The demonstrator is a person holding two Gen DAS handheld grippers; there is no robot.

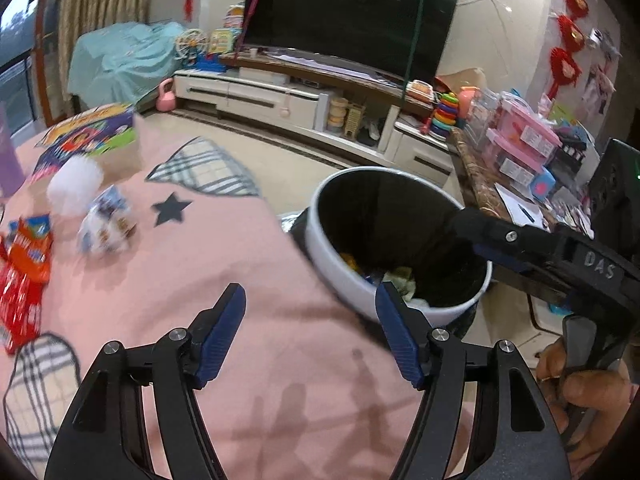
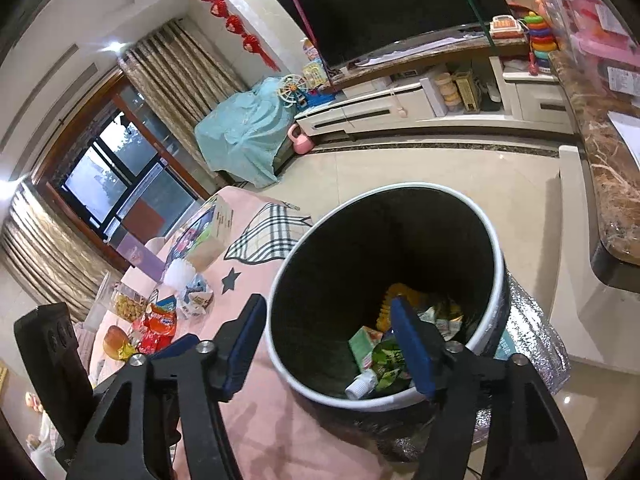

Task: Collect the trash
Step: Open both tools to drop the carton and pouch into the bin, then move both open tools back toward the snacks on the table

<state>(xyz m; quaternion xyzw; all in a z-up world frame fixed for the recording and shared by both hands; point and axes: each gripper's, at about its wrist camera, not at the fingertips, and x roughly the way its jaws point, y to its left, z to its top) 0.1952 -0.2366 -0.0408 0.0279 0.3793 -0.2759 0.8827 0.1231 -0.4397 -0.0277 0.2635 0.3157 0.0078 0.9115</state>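
- big dark TV (image 1: 352, 12) on a low white cabinet (image 1: 280, 96)
- glossy beige tile floor (image 2: 400, 168)
- striped curtains (image 2: 176, 80) beside a dim window (image 2: 120, 172)
- red wall decorations (image 2: 228, 16)

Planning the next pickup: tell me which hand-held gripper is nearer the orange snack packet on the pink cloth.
Left. The left hand-held gripper hangs over the pink cloth, the orange snack packet off to its left. The right hand-held gripper is at the trash bin, farther away.
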